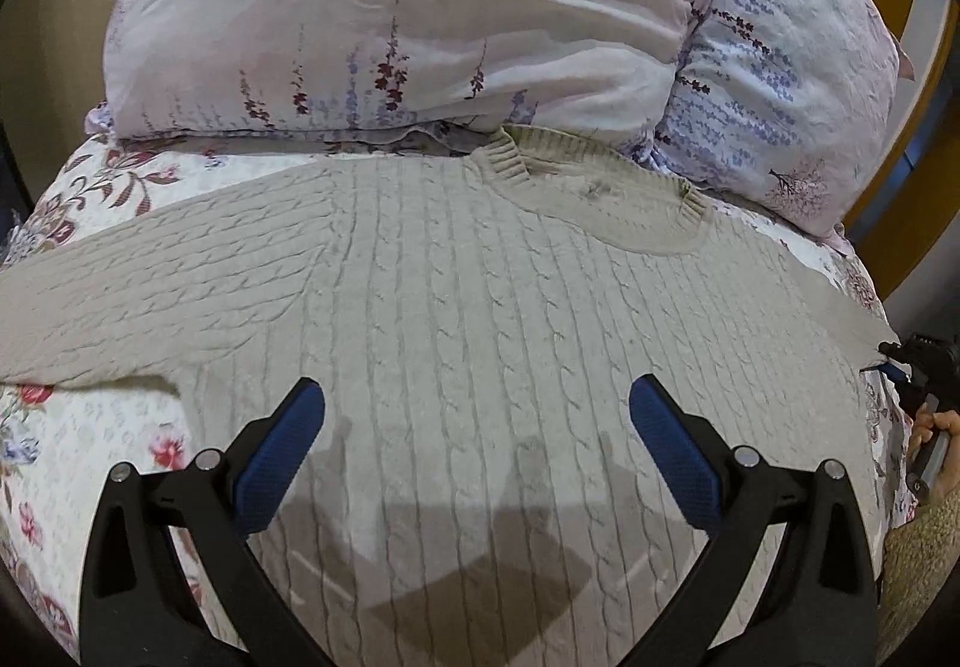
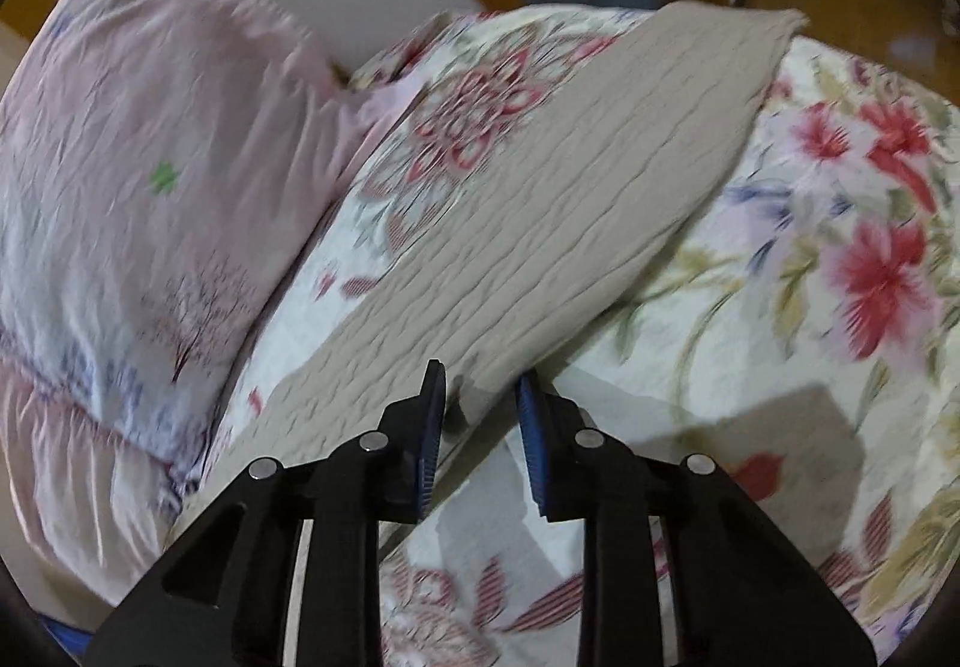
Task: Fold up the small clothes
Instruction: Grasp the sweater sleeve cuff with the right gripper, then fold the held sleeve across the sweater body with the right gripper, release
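Beige cable-knit sweater [image 1: 480, 295] spread flat, sleeves outstretched.

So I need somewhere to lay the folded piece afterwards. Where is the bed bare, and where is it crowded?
Bare floral bedspread lies right of the sweater's right sleeve. A smaller patch sits below the left sleeve. The head of the bed is crowded: the pillows press against the collar.
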